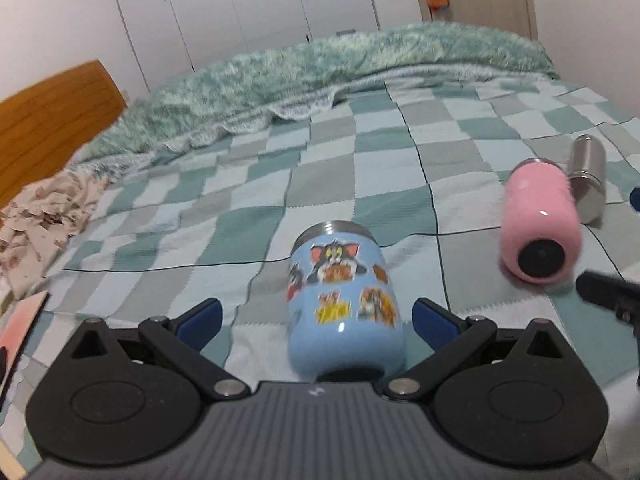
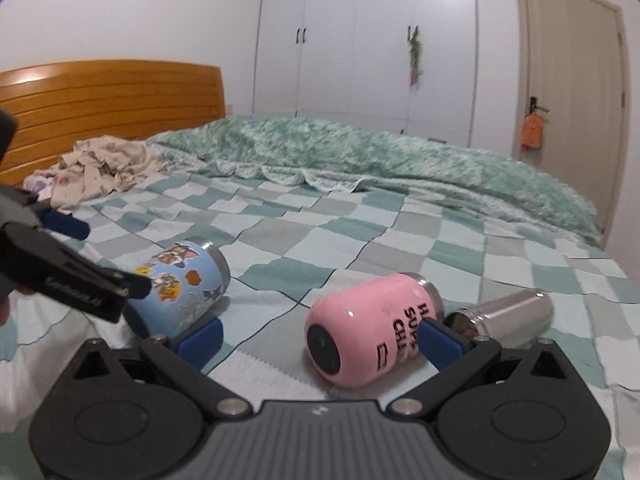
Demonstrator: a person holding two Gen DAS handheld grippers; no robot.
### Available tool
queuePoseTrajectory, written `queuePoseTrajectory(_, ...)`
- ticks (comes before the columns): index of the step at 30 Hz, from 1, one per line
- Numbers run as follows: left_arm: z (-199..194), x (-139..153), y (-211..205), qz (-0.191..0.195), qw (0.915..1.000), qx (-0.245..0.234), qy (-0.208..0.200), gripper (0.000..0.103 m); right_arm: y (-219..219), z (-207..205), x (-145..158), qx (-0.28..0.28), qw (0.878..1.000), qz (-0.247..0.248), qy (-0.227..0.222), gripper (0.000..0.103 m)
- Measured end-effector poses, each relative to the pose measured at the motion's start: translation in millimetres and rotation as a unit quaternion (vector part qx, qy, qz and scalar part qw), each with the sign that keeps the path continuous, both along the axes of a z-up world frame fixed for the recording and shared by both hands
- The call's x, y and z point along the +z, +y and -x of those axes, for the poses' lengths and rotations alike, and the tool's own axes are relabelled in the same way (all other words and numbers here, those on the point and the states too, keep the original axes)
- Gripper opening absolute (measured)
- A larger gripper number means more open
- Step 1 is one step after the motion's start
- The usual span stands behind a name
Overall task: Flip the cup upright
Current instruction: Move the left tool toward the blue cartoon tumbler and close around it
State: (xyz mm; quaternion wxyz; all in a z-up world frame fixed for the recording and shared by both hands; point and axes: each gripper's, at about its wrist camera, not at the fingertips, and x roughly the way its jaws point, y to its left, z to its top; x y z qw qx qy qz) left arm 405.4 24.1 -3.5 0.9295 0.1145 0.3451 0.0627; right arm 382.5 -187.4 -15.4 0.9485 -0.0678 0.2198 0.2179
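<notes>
Left gripper (image 1: 316,318) is spread wide with the blue cup (image 1: 345,300) lying on its side between the fingers, base toward the camera, not pinched. Right gripper (image 2: 320,338) is spread wide too, around the pink cup (image 2: 368,328), which lies on its side on the checked blanket (image 2: 360,220). A steel cup (image 2: 508,316) lies on its side just behind the pink one. Farther back there's a fuzzy green duvet (image 2: 360,152), the headboard (image 2: 108,92) and a white wardrobe (image 2: 360,40).
</notes>
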Motion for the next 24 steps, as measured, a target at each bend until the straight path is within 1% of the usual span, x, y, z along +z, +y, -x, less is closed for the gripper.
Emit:
queuePoseTrajectory(3,-28,-7,1,-0.001,0.9997,0.007,0.024,0.103,2,-27,-7,0.015,1.000,-0.012,0.020,0.103)
queuePoseTrajectory(4,-38,-11,3,0.003,0.9992,0.010,0.038,0.103,3,-36,-10,0.017,0.999,-0.015,0.026,0.103)
queuePoseTrajectory(7,-59,-23,6,0.023,0.9968,0.012,0.076,0.103,4,-56,-16,0.024,0.999,-0.023,0.038,0.103)
queuePoseTrajectory(10,-73,-36,9,0.039,0.9938,0.018,0.103,0.103,5,-70,-23,0.030,0.998,-0.028,0.046,0.103)
queuePoseTrajectory(12,-79,-44,11,0.043,0.9922,0.027,0.114,0.098,4,-73,-28,0.029,0.998,-0.025,0.040,0.103)
queuePoseTrajectory(13,-82,-47,13,0.046,0.9911,0.030,0.121,0.087,3,-74,-29,0.030,0.998,-0.026,0.039,0.103)
queuePoseTrajectory(14,-84,-50,15,0.056,0.9895,0.032,0.129,0.086,2,-74,-29,0.031,0.998,-0.029,0.041,0.103)
queuePoseTrajectory(15,-83,-50,18,0.067,0.9887,0.038,0.128,0.086,1,-73,-29,0.036,0.998,-0.036,0.041,0.103)
queuePoseTrajectory(16,-83,-49,19,0.071,0.9885,0.041,0.127,0.085,0,-71,-28,0.039,0.998,-0.037,0.038,0.103)
queuePoseTrajectory(19,-80,-47,19,0.074,0.9881,0.045,0.127,0.085,3,-61,-22,0.037,0.999,-0.030,0.026,0.103)
queuePoseTrajectory(24,-68,-42,18,0.077,0.9874,0.046,0.130,0.085,2,-45,-15,0.037,0.999,-0.029,0.023,0.103)
